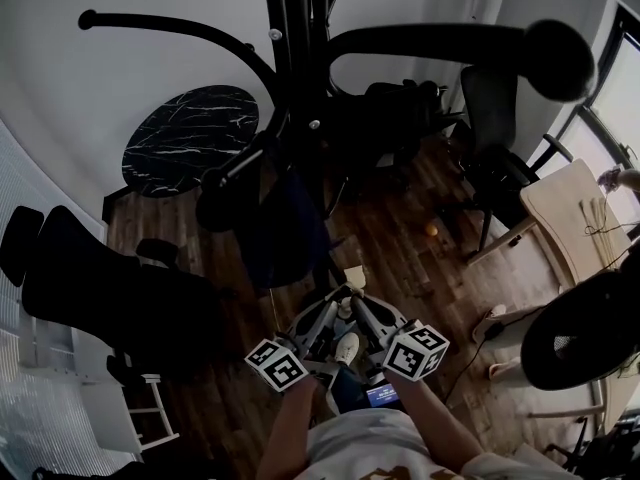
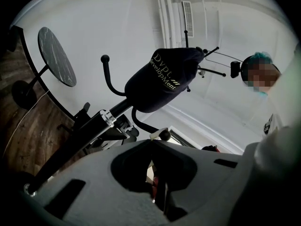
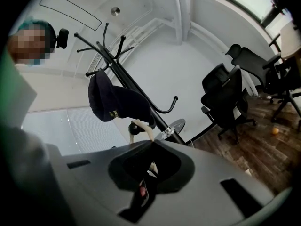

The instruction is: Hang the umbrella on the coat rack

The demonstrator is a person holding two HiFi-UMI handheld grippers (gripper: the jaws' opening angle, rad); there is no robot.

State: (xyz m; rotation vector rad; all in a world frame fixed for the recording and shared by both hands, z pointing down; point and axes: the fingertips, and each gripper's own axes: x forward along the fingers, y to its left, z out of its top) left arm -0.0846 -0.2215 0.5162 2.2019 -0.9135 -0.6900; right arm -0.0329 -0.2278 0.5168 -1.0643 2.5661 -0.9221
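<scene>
The folded navy umbrella [image 1: 285,233] hangs against the black coat rack [image 1: 300,28]; it also shows in the left gripper view [image 2: 164,79] and the right gripper view [image 3: 117,102]. A small cream piece [image 1: 352,275] sits by a ball-tipped hook [image 2: 164,134], right at both grippers' tips. My left gripper [image 1: 325,313] and right gripper [image 1: 362,313] point at it side by side. The left gripper [image 2: 151,142] has its jaws shut, tips touching. The right gripper [image 3: 151,141] stands the same. Whether either pinches the cream piece [image 3: 143,128] is hidden.
A round black marble table [image 1: 190,140] stands beyond the rack. Black office chairs sit at the left [image 1: 100,288] and back right [image 1: 490,118]. A light wooden table [image 1: 570,208] is at the right, an orange ball [image 1: 431,229] lies on the wood floor, and a white step stool [image 1: 150,408] stands at lower left.
</scene>
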